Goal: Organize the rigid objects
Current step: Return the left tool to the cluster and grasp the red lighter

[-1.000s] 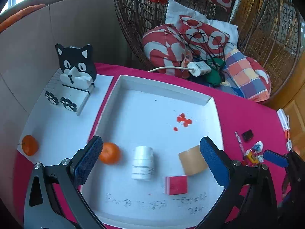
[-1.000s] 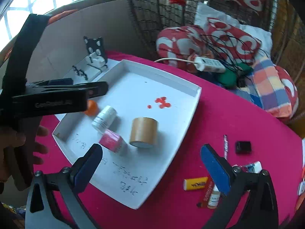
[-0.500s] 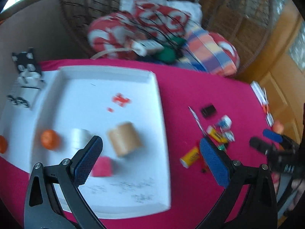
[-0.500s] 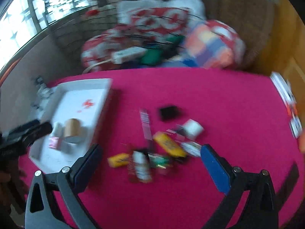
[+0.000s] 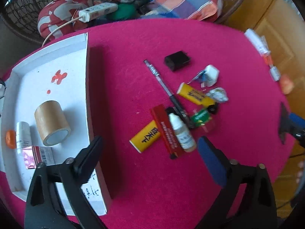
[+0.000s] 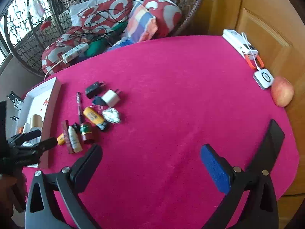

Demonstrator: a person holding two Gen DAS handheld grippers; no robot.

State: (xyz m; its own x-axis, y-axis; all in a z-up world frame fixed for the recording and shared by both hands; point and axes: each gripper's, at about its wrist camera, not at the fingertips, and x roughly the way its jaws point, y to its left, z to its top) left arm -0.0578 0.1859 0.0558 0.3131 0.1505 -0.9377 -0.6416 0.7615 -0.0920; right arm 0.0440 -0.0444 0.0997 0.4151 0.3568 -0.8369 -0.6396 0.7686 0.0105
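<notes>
Left tongs [image 5: 150, 156] closing, nothing between, above small clutter [image 5: 183, 112] on pink cloth [image 5: 133, 43], white tray [image 5: 76, 57] left

home living rm: wicker hanging chair [image 6: 183, 5] w/ cushions [image 6: 106, 17], wooden door [image 6: 266, 24], pink-clothed table [image 6: 181, 99].

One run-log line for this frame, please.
stage: reaching for clutter | left claw: closing, empty, over small bottle | right claw: open, empty, over cloth | tray: tape roll inside

left claw [image 5: 150, 158]: wide, closing, empty | right claw [image 6: 152, 164]: wide, empty, angled down
</notes>
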